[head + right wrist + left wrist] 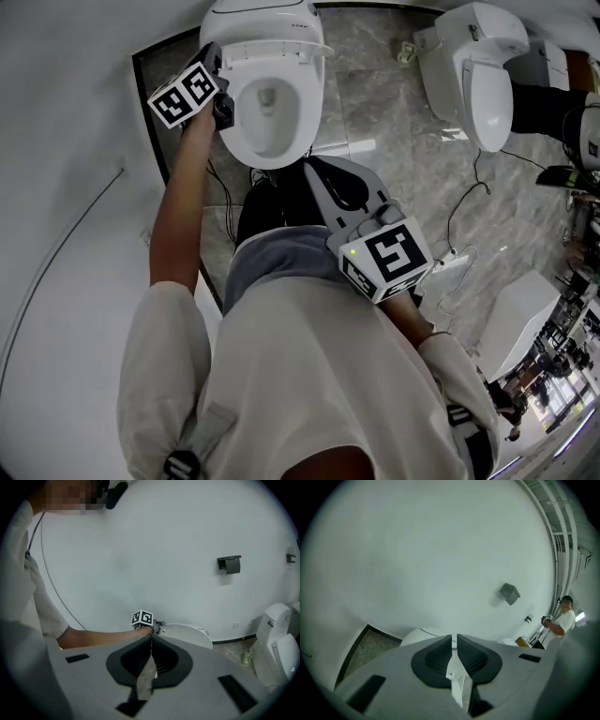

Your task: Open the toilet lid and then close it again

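Toilet lid (258, 19) up; L gripper (454, 644) fingers narrow, closing round a white rim (457, 681); R gripper (151, 641) fingers together.

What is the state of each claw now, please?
Left claw: a narrow gap, closing, nothing gripped.
Right claw: closed, empty.

- The toilet (272, 103) looks glossy white and smooth to me, with bright highlights along its rim. I can't tell whether it is ceramic or hard plastic.
- The floor (394, 122) is grey veined stone or stone-look tile with a polished sheen.
- The wall (417, 550) is plain white, smooth and matt.
- The right gripper (151, 637) has a matt grey plastic shell, and its pads (136, 660) are dark, ribbed and rubbery.
- The person's shirt (309, 375) is pale, matt, creased cloth.
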`<state>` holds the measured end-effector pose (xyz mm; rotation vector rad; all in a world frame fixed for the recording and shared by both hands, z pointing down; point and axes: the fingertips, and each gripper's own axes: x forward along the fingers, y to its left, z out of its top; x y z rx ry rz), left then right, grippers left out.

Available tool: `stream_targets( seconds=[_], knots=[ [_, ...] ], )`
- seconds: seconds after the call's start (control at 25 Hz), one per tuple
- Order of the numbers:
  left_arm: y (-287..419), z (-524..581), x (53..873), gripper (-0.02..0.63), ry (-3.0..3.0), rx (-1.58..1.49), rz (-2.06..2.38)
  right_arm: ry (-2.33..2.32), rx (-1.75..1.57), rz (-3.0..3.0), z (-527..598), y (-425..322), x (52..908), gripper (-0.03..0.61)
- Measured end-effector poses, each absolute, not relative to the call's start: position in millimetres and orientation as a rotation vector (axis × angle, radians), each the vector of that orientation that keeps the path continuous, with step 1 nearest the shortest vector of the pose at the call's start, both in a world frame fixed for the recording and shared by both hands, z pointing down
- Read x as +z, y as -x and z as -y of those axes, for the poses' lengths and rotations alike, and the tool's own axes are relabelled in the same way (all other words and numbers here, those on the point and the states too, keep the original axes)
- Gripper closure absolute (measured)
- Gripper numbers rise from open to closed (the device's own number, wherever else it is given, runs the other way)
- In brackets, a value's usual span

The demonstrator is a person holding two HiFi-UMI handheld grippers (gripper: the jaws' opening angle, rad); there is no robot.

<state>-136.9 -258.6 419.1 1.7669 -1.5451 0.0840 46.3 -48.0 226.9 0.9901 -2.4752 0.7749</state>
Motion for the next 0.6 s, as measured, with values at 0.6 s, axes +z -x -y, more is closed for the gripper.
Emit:
stream_targets(
  seconds=[0.6],
  knots=[
    [136.9, 312.1, 424.1, 0.583, -1.787, 0.108, 1.577, -0.999, 0.798, 2.456, 82.1, -70.0, 240.0, 0.568]
  ],
)
